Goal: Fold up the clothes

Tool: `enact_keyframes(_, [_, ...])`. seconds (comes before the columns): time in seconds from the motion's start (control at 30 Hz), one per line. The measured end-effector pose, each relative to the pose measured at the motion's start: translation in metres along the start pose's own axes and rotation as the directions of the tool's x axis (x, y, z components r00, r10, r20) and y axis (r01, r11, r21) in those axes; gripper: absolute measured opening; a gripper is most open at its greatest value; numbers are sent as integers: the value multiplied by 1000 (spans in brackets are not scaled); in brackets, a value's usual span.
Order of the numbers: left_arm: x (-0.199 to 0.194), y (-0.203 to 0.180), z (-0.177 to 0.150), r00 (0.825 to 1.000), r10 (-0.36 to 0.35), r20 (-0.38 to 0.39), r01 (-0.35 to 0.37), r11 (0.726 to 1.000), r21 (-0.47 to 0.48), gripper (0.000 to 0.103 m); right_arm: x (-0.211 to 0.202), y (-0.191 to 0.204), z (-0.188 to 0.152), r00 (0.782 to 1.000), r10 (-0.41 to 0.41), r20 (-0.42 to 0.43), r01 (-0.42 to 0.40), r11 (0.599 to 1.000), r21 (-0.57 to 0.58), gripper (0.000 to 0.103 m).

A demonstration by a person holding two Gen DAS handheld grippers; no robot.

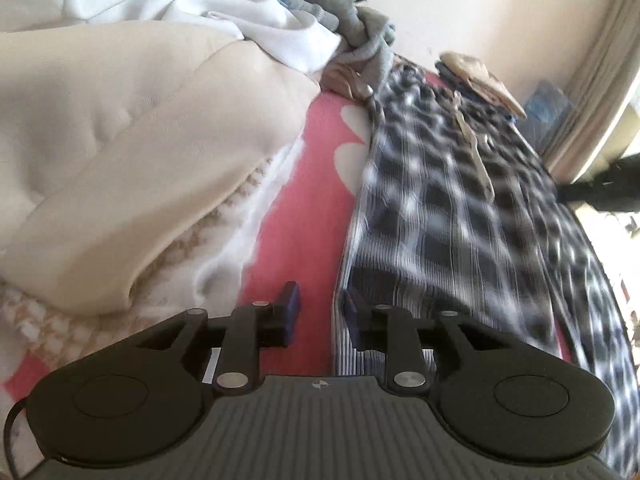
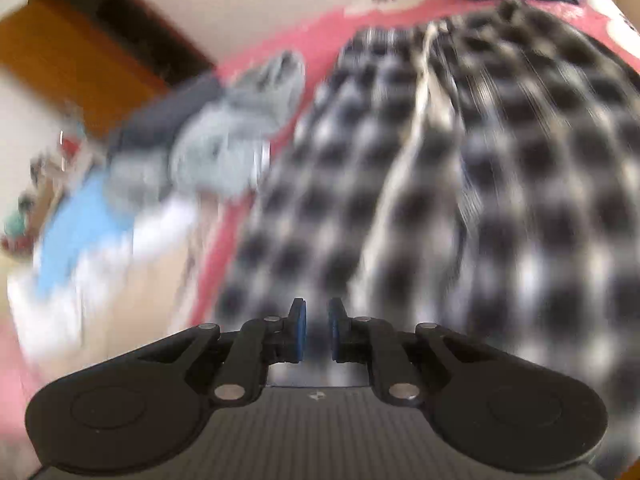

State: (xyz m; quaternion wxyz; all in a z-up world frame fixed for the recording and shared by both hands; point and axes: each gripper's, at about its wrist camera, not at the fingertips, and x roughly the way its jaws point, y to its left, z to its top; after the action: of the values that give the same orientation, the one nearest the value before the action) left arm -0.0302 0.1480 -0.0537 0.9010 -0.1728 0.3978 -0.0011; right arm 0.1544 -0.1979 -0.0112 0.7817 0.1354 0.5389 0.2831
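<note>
A black, white and blue checked shirt (image 1: 460,208) lies spread out flat on the pink bed cover (image 1: 304,200). My left gripper (image 1: 318,312) is low at the shirt's near left edge. It is open: pink cover shows in the gap, and its right fingertip (image 1: 351,314) touches the shirt's edge. In the heavily blurred right wrist view, the checked shirt (image 2: 440,184) fills the middle and right. My right gripper (image 2: 317,330) hangs above the shirt with a narrow gap between its blue pads (image 2: 298,330) and nothing pinched.
A cream quilt (image 1: 140,160) bulges on the left, with a pile of white and grey clothes (image 1: 256,20) behind it. That pile (image 2: 224,140) lies left of the shirt. Folded garments (image 1: 480,76) are stacked at the far end. A curtain (image 1: 600,80) hangs at the right. Wooden furniture (image 2: 68,56) stands beyond the bed.
</note>
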Motion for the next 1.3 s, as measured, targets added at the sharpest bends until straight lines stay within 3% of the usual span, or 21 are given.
enact_keyframes(0.1, [-7, -9, -6, 999, 25, -33, -24, 998, 54, 31, -17, 3, -53, 998, -35, -57, 29, 995, -99, 13])
enact_keyframes(0.27, [-24, -22, -20, 991, 81, -105, -67, 989, 134, 36, -27, 16, -124, 998, -30, -63, 14, 970, -242, 13])
enact_keyframes(0.47, [-50, -34, -45, 962, 158, -221, -109, 969, 220, 39, -3, 46, -158, 994, 99, -47, -110, 927, -358, 13])
enact_keyframes(0.63, [-75, -34, -73, 931, 177, -320, -107, 969, 222, 42, 6, 66, -210, 960, 209, -185, -270, 868, -417, 13])
enact_keyframes(0.73, [-90, -32, -90, 912, 177, -371, -110, 975, 196, 42, 17, 67, -247, 914, 232, -334, -358, 849, -389, 13])
enact_keyframes(0.8, [-97, -29, -100, 891, 188, -414, -124, 976, 176, 43, 12, 69, -271, 886, 265, -381, -412, 827, -383, 13])
enact_keyframes(0.93, [-110, -28, -123, 851, 205, -484, -149, 977, 151, 43, 6, 70, -301, 779, 327, -535, -538, 787, -301, 13])
enact_keyframes(1.0, [-115, -29, -133, 838, 211, -503, -155, 976, 152, 43, 5, 70, -316, 715, 341, -610, -586, 768, -258, 13])
enact_keyframes(1.07, [-118, -30, -140, 832, 223, -508, -166, 974, 156, 43, 1, 69, -331, 668, 338, -663, -620, 745, -245, 13])
enact_keyframes(1.13, [-118, -30, -142, 828, 236, -508, -184, 971, 151, 43, -3, 69, -336, 648, 346, -678, -637, 734, -234, 14])
enact_keyframes(1.3, [-117, -30, -141, 822, 256, -509, -204, 966, 156, 43, -18, 53, -315, 663, 459, -592, -642, 754, -135, 14])
